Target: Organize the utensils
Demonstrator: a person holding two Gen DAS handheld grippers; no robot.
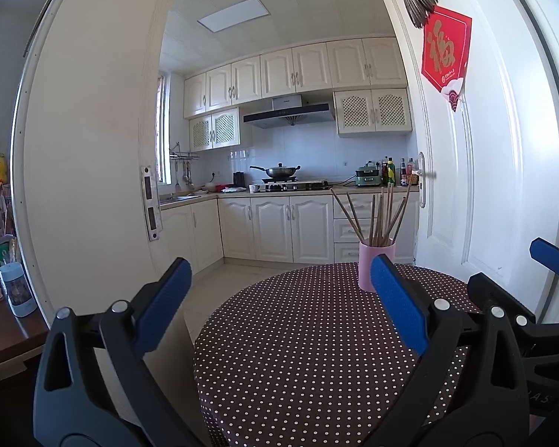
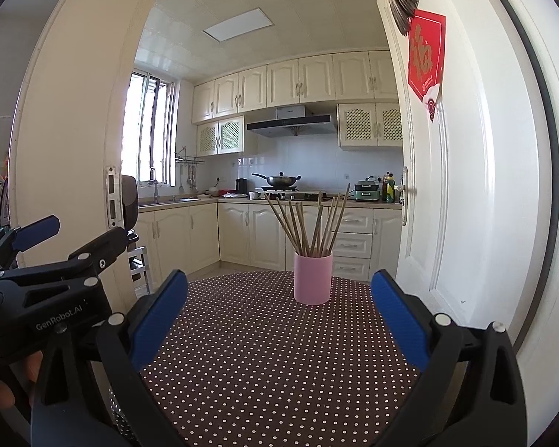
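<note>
While I hold both claws above the near edge of the round table point(image 2: 272, 354) with its brown, white-dotted cloth, each one stands spread wide with nothing between its blue pads. My left gripper point(image 1: 279, 301) points out over the cloth, and the pink cup point(image 1: 375, 260) sits partly behind its right finger, toward the far right of the table. My right gripper point(image 2: 277, 307) faces that same pink cup point(image 2: 312, 278) almost head-on; it stands upright near the far edge, well apart from my fingertips. A bundle of wooden chopsticks point(image 2: 309, 223) rises out of the cup, fanned apart at the tips. Beyond the table an open white door point(image 2: 466, 186) bearing a red paper sign point(image 2: 426, 56) frames the kitchen.
</note>
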